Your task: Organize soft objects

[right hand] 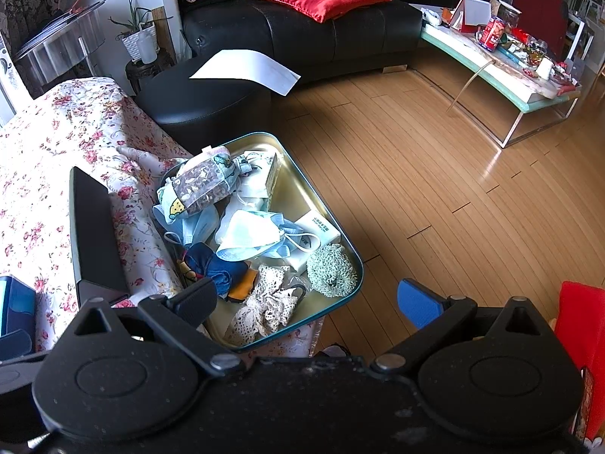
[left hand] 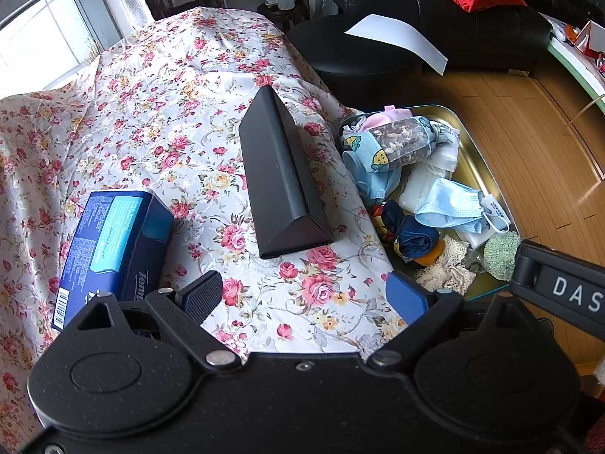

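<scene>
A metal tray [right hand: 291, 189] [left hand: 478, 166] at the right edge of the flowered table holds a pile of soft things: blue face masks [right hand: 261, 238] [left hand: 450, 204], a patterned pouch [right hand: 204, 185] [left hand: 401, 143], a navy cloth [right hand: 211, 265], cream lace [right hand: 268, 302] and a green knitted scrunchie [right hand: 331, 270] [left hand: 501, 253]. My left gripper [left hand: 306, 297] is open and empty above the tablecloth. My right gripper [right hand: 306, 300] is open and empty above the tray's near end.
A black triangular case [left hand: 280, 178] [right hand: 94, 230] and a blue tissue box [left hand: 113, 242] lie on the flowered tablecloth [left hand: 151, 113]. A black ottoman [right hand: 204, 102] with white paper, a black sofa [right hand: 302, 34], wooden floor [right hand: 435, 196] and a cluttered glass table [right hand: 503, 64] lie beyond.
</scene>
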